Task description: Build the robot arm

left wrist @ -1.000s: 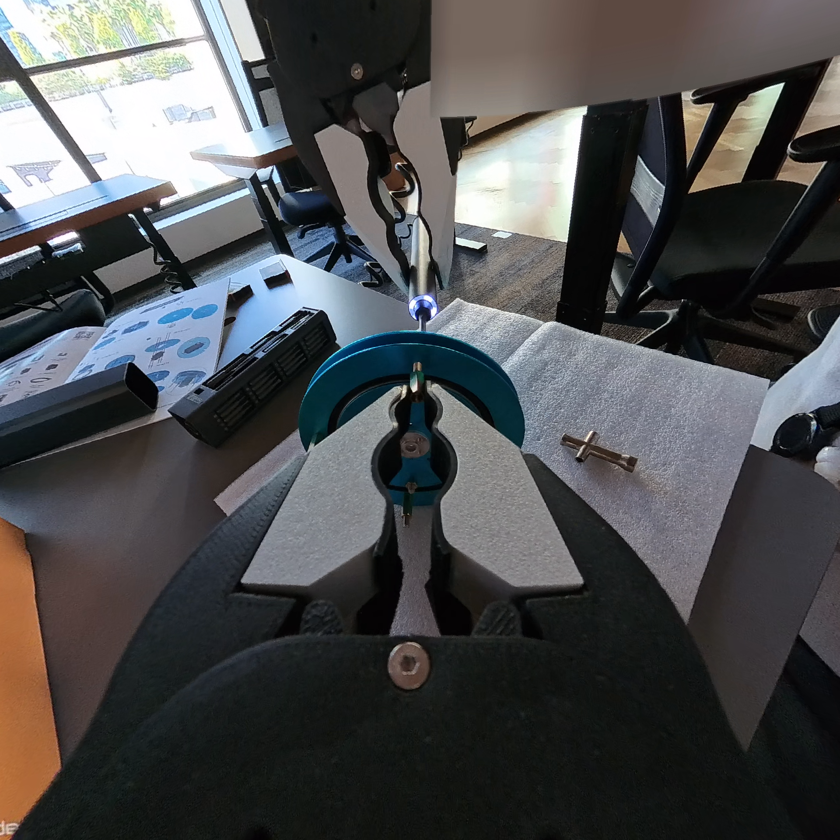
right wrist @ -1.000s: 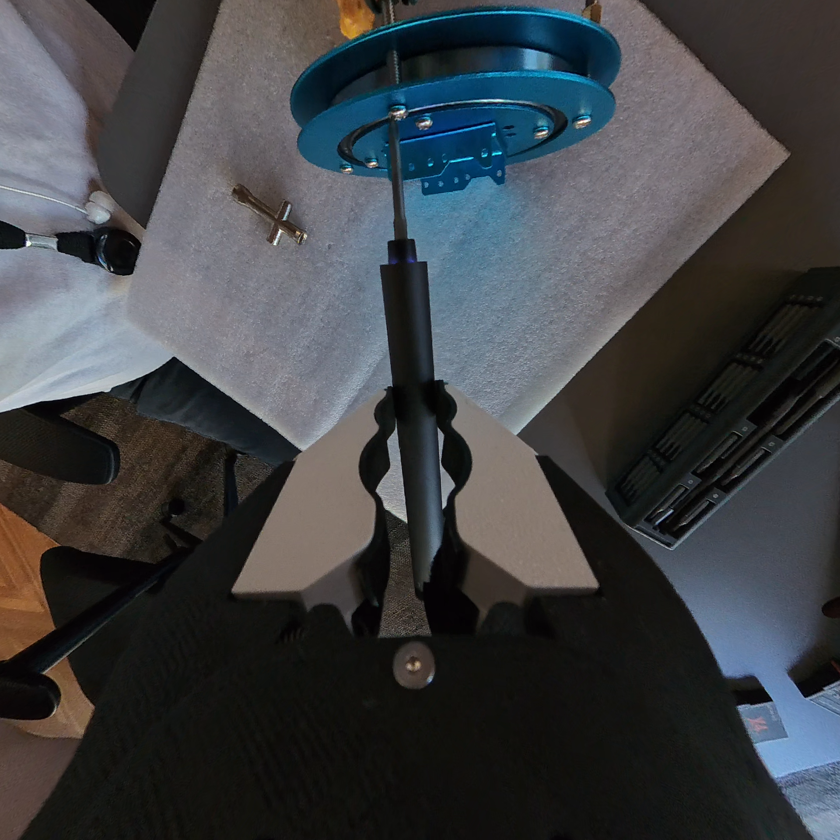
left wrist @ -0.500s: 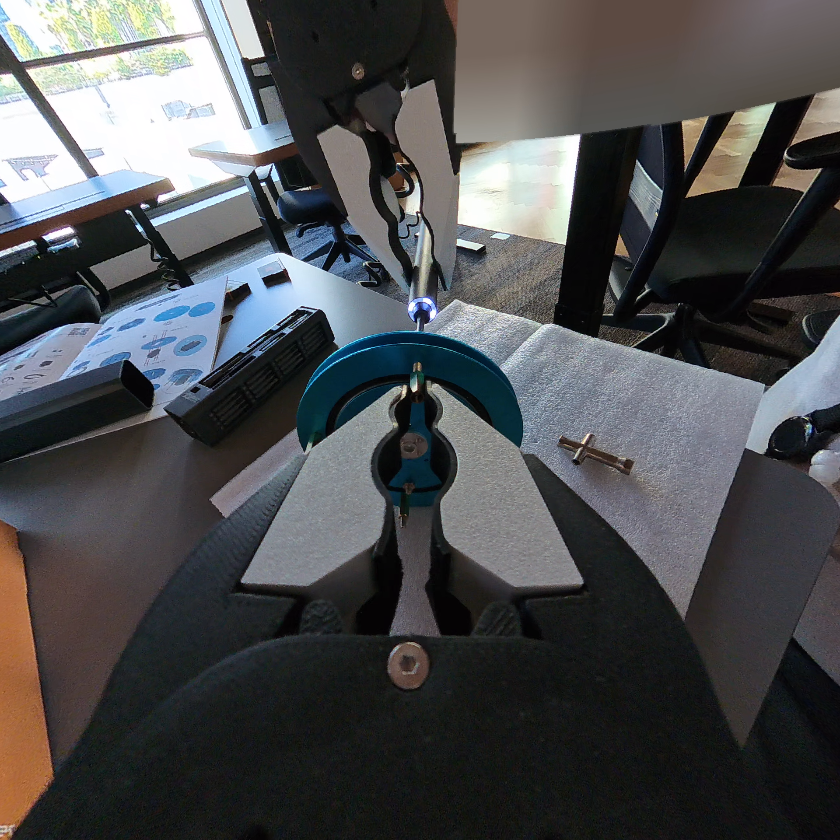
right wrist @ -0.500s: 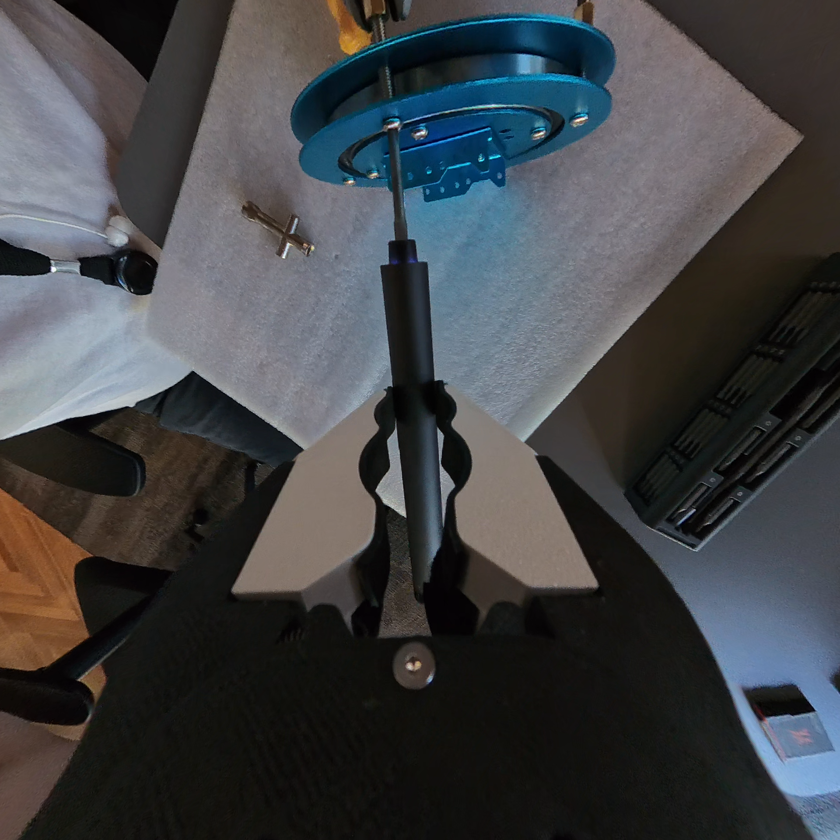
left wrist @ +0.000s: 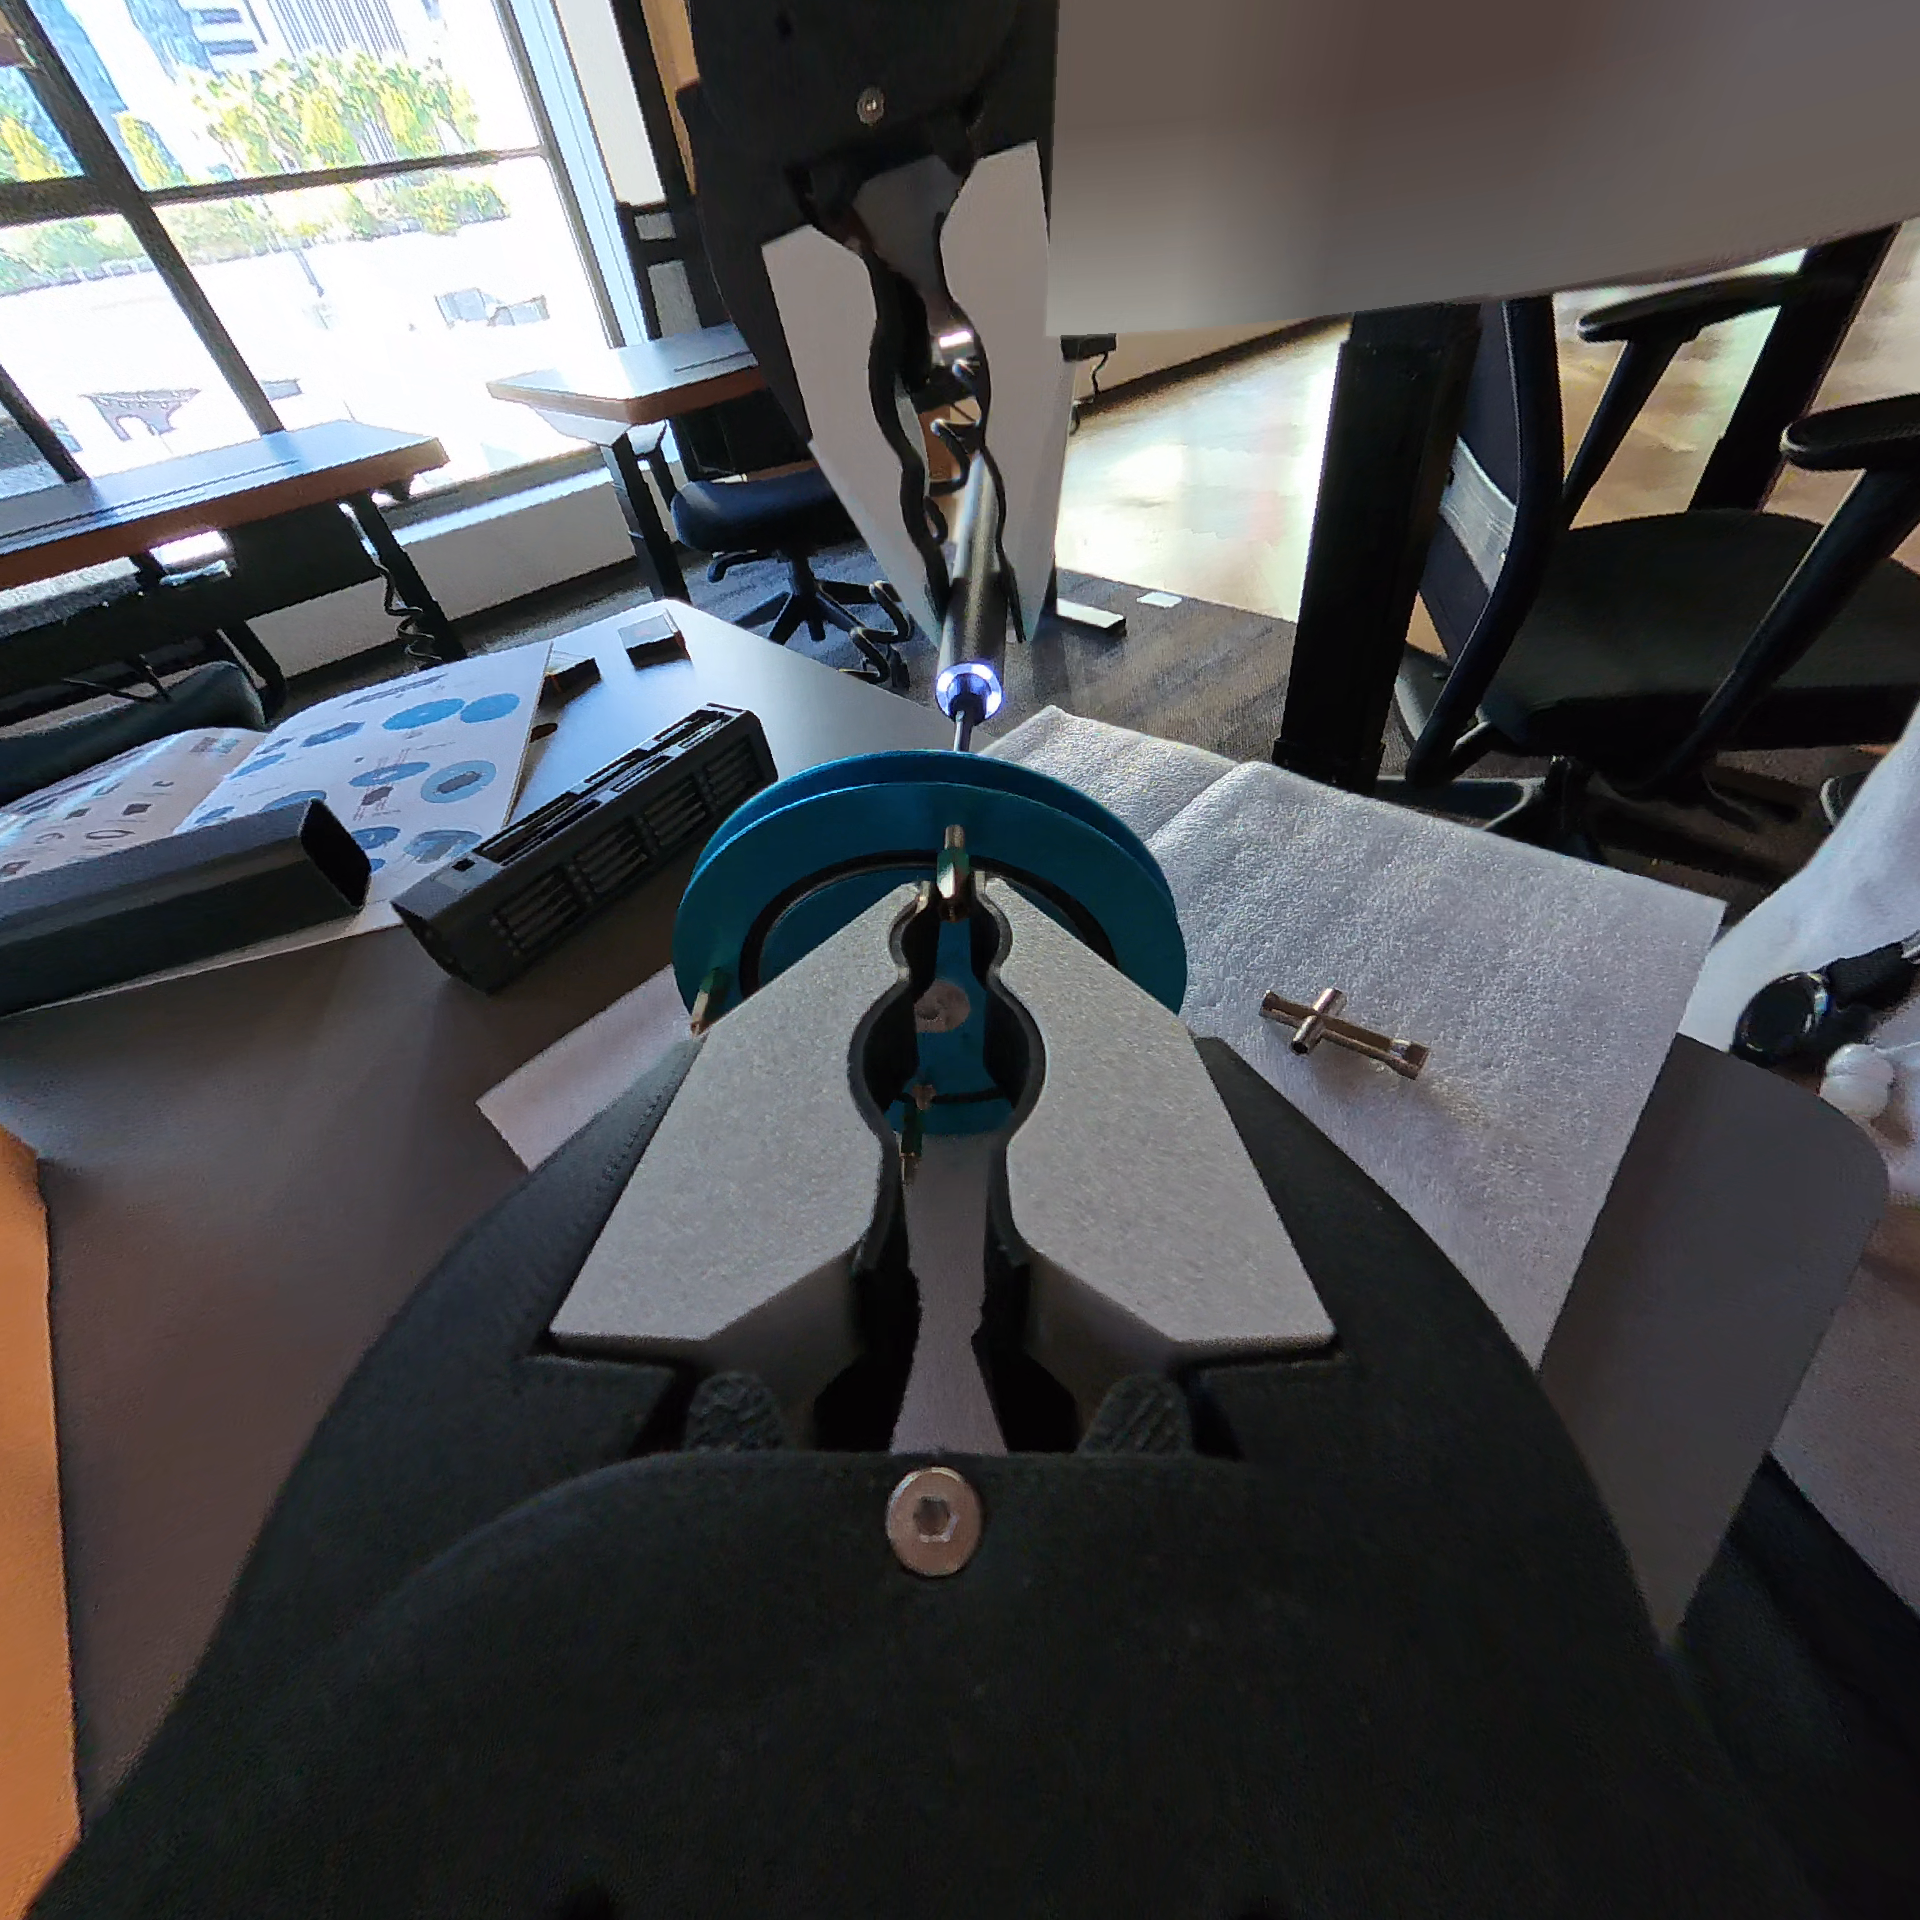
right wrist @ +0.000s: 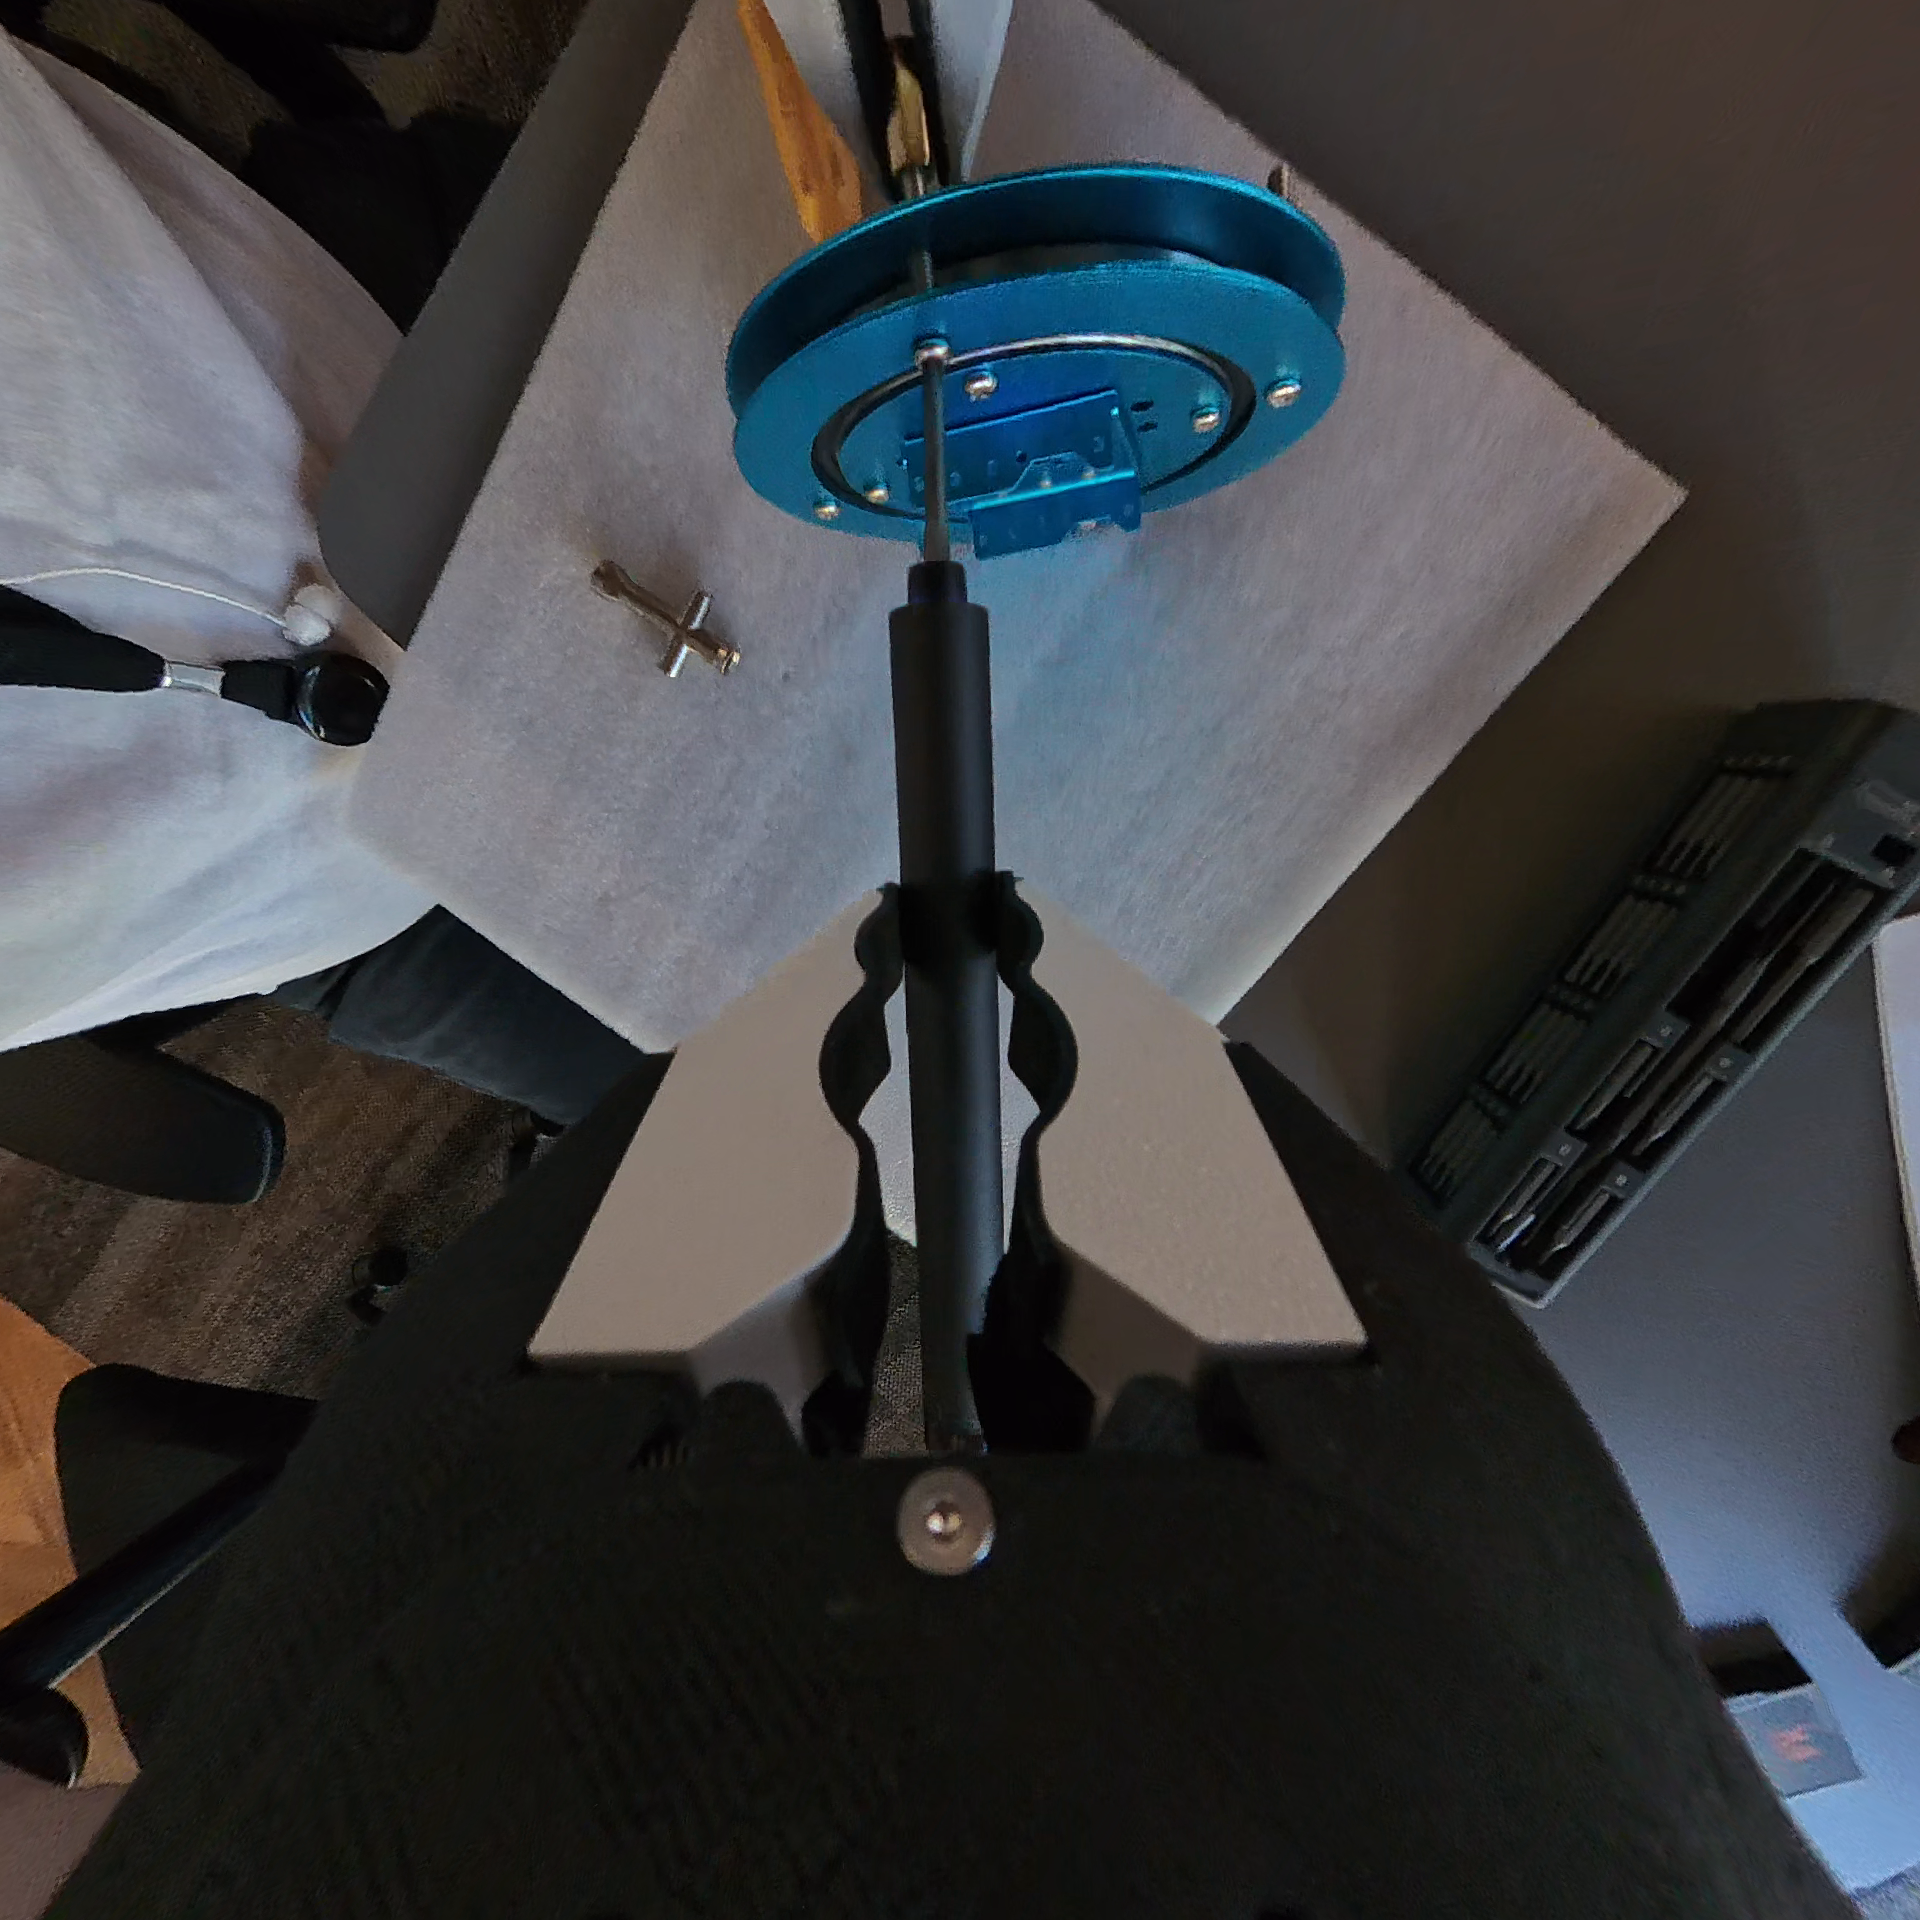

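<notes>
Left wrist view, nearest first: the left gripper [left wrist: 948, 909] has its jaws drawn almost together, and the tips pinch a small brass post [left wrist: 951, 883] that stands out from the near face of the disc [left wrist: 1091, 842], a blue two-flanged wheel turned on edge. A second post [left wrist: 710, 1003] projects from the disc's lower left rim. Beyond the disc the right gripper [left wrist: 966, 613] comes down at it from above and carries a screwdriver [left wrist: 971, 582] whose collar glows blue. Right wrist view: the right gripper [right wrist: 945, 894] is closed round the screwdriver's [right wrist: 940, 831] dark barrel. The bit tip sits on a screw [right wrist: 932, 351] at the inner ring of the disc's [right wrist: 1143, 312] far face, in line with the post that the left gripper holds behind it. The disc is over a white foam pad [right wrist: 1039, 727]; whether its rim touches the pad cannot be told. A cross wrench [right wrist: 670, 618] lies on the pad near the disc, on the side of a wristwatch [right wrist: 332, 691]. An open bit case [right wrist: 1662, 997] lies well apart from the disc on the opposite side, on the grey desk [right wrist: 1558, 260]. Past the case are a leaflet [left wrist: 416, 748] and a dark tube [left wrist: 177, 904].
</notes>
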### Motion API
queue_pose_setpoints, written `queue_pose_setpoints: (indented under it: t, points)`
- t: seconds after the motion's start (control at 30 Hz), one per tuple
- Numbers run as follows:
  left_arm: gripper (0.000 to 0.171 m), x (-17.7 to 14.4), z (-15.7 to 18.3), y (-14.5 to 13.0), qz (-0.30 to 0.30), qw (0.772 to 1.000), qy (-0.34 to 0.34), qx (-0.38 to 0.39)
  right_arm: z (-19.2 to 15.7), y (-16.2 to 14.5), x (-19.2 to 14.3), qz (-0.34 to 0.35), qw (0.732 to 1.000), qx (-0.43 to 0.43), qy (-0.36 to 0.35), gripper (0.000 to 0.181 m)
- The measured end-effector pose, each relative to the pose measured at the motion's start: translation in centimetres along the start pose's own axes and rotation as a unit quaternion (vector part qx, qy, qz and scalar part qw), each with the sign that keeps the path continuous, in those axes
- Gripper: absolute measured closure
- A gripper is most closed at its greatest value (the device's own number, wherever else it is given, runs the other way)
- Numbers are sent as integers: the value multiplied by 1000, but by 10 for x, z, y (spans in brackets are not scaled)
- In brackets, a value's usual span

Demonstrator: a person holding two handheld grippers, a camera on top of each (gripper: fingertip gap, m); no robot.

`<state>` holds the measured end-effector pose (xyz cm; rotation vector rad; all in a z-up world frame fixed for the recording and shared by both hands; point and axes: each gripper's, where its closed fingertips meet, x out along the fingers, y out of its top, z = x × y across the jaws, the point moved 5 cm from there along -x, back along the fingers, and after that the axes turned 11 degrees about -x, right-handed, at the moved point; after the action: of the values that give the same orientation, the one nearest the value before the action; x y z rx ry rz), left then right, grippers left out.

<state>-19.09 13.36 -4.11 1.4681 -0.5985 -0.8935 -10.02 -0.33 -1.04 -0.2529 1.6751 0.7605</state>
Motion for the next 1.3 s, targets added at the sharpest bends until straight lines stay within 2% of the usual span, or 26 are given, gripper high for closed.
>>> queue_pose_setpoints:
  t: [0.2, 0.43, 0.57, 0.7, 1.17, 1.3]
  points:
    - [168, -19, 0, -13, 39, 999, 4, -18, 6, 24, 2, -38, 999, -23, 3, 165]
    - [169, -18, -4, -14, 72, 997, 5, -27, 7, 23, 2, -60, 998, -6, 4, 165]
    - [168, -14, -5, -14, 74, 996, -17, -47, 6, 21, -2, -66, 998, -2, -6, 165]
    - [168, -13, -5, -13, 81, 996, -1, -26, 5, 22, -4, -74, 997, -8, -12, 165]
    - [168, -10, 1, -13, 83, 996, -9, -18, -1, 27, -14, -112, 992, -49, -30, 165]
    - [168, -10, 2, -14, 82, 997, -6, -10, 2, 27, -14, -116, 990, -63, -55, 165]
